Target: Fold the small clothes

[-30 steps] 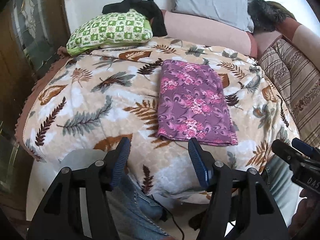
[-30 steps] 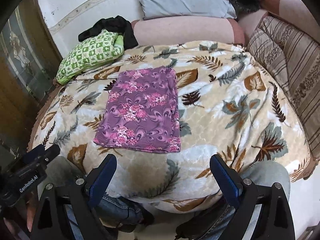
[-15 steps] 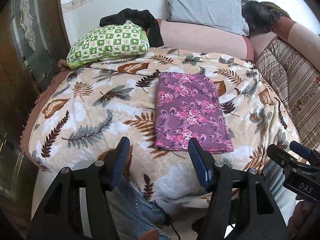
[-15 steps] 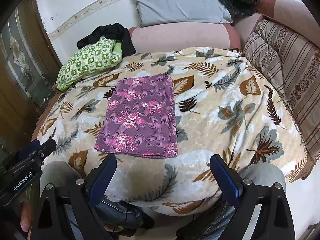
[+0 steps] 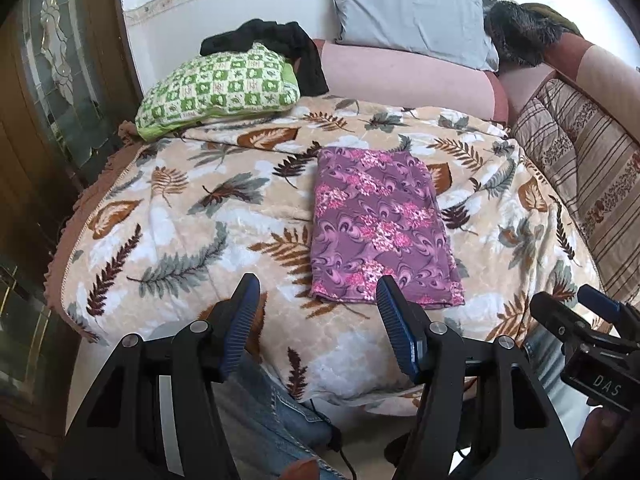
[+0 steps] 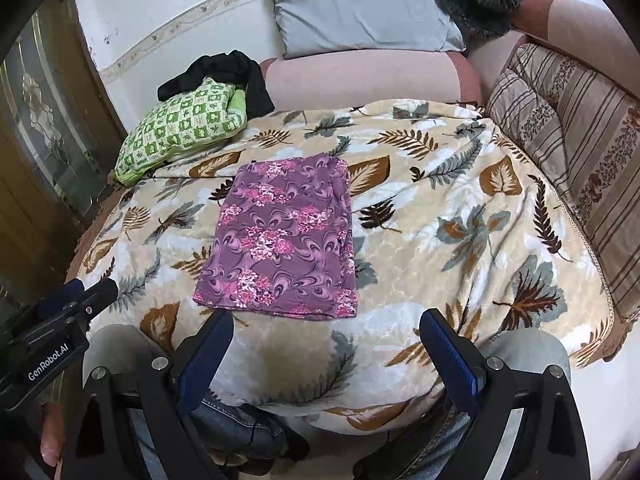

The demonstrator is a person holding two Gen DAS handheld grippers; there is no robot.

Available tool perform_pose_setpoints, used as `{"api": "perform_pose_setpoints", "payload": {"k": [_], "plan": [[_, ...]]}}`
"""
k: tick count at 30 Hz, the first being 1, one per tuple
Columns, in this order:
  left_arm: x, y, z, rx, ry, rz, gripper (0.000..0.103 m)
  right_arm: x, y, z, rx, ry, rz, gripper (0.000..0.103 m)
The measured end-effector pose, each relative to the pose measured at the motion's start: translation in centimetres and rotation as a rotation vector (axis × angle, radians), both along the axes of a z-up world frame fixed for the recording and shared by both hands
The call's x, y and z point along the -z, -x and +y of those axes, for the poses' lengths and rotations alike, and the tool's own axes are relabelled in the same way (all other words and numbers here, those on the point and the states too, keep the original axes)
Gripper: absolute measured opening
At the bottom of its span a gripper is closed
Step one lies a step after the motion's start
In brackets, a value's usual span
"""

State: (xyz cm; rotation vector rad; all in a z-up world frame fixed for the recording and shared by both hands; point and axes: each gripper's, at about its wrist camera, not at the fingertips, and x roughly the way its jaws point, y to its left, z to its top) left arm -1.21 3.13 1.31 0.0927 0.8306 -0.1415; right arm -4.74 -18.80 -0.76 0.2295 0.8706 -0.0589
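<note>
A purple floral cloth (image 5: 380,228) lies flat as a folded rectangle on the leaf-patterned blanket (image 5: 192,216); it also shows in the right wrist view (image 6: 284,236). My left gripper (image 5: 316,312) is open and empty, held off the near edge of the blanket, just short of the cloth's near left corner. My right gripper (image 6: 326,344) is open and empty, held back from the cloth's near edge. The right gripper also shows at the right edge of the left wrist view (image 5: 588,328), and the left gripper at the left edge of the right wrist view (image 6: 64,316).
A green checked pillow (image 5: 216,88) with a black garment (image 5: 276,44) on it lies at the far left. A grey pillow (image 5: 412,12) and pink bolster (image 5: 404,80) line the back. A striped cushion (image 5: 580,176) flanks the right. A glass-panelled door (image 5: 52,80) stands left. Jeans-clad knees (image 5: 272,412) are below.
Both grippers have drawn back and up from the bed, so the cloth looks smaller and farther. The cloth has not moved. Both grippers stay open.
</note>
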Motion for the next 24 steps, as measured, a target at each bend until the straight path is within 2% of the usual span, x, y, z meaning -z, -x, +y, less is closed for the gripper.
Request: {"api": "perform_pose_setpoints", "payload": {"k": [24], "plan": [[-0.85, 0.50, -0.39, 0.007, -0.007, -0.010, 0.061, -0.93, 0.50, 0.17, -0.015, 0.005, -0.028, 0.094]]}}
